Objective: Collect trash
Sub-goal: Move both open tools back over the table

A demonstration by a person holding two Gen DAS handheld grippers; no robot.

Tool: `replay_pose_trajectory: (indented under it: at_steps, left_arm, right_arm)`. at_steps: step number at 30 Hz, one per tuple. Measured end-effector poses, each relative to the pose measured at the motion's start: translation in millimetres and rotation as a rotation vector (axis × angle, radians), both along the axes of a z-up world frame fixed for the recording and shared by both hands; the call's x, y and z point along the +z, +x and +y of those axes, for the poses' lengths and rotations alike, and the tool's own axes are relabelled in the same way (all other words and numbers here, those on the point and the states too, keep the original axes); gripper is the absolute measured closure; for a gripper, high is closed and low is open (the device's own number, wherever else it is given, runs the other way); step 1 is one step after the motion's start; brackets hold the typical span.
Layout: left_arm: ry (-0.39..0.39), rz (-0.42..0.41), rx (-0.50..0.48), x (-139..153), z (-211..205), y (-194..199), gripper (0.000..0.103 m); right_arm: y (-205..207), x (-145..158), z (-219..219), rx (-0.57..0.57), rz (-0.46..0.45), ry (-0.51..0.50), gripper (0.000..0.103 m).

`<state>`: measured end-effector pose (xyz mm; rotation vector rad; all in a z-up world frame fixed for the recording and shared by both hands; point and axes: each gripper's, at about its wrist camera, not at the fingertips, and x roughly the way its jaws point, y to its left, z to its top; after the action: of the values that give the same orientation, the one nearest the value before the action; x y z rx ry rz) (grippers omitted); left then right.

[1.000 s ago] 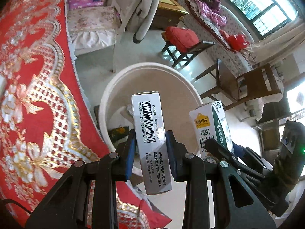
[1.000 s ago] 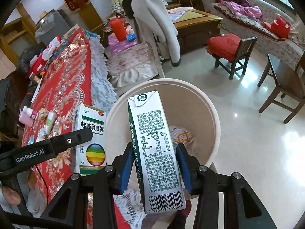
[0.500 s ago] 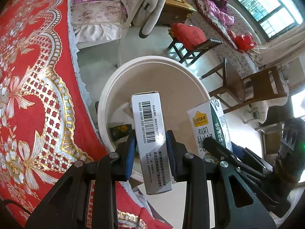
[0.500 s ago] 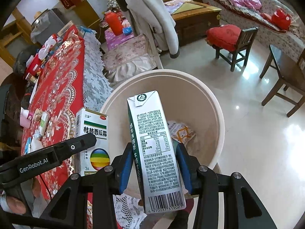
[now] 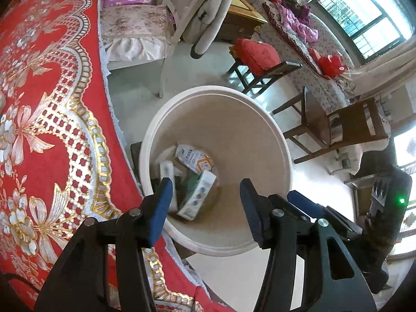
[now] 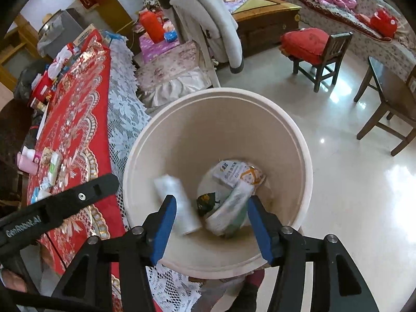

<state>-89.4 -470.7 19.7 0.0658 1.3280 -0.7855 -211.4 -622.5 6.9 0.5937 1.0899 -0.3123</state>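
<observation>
A cream round bin (image 5: 208,90) stands on the floor beside the table. My left gripper (image 5: 205,184) hangs over it with its jaws opening and nothing between them. The white medicine box (image 5: 166,169) lies inside against the bin's left wall. The green and white milk carton (image 5: 199,193) lies beside it, next to a white wrapper (image 5: 193,156). In the right wrist view my right gripper (image 6: 212,202) is over the same bin (image 6: 215,93), jaws opening and empty. Below it the box (image 6: 176,202) and carton (image 6: 228,215) show blurred.
The table with a red and gold cloth (image 5: 52,130) and lace edge borders the bin's left side; small items (image 6: 28,161) lie on it. A chair with a grey coat (image 6: 202,13) and wooden chairs (image 6: 319,52) stand behind. Shiny tiled floor (image 6: 351,182) lies to the right.
Both grippers have opened. The medicine box has left the left gripper and the milk carton the right one; both now lie in the bin.
</observation>
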Motion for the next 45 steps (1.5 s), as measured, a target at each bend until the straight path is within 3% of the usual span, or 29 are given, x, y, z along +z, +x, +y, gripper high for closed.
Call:
replay_pose_trajectory:
  at_steps: [11,15,22,33,45]
  left_arm:
    - [0.027,-0.118,0.059,29,34,2,0.051]
    - [0.027,-0.162,0.091,38,52,6,0.051]
    - [0.040,-0.218,0.167,54,93,16,0.051]
    - [0.091,-0.289,0.321,68,185,34,0.051]
    - [0.150,-0.276,0.501,67,293,49,0.051]
  right_arm:
    - [6,18,16,0.033,-0.020,-0.038,0.047]
    - [11,26,25,0.045,-0.039,-0.050,0.041]
    - [39,47,66,0.137,-0.083,-0.086,0.040]
    - [85,55,140,0.288,-0.118,-0.082,0.040]
    - [126,55,219,0.459,-0.132,-0.062,0.038]
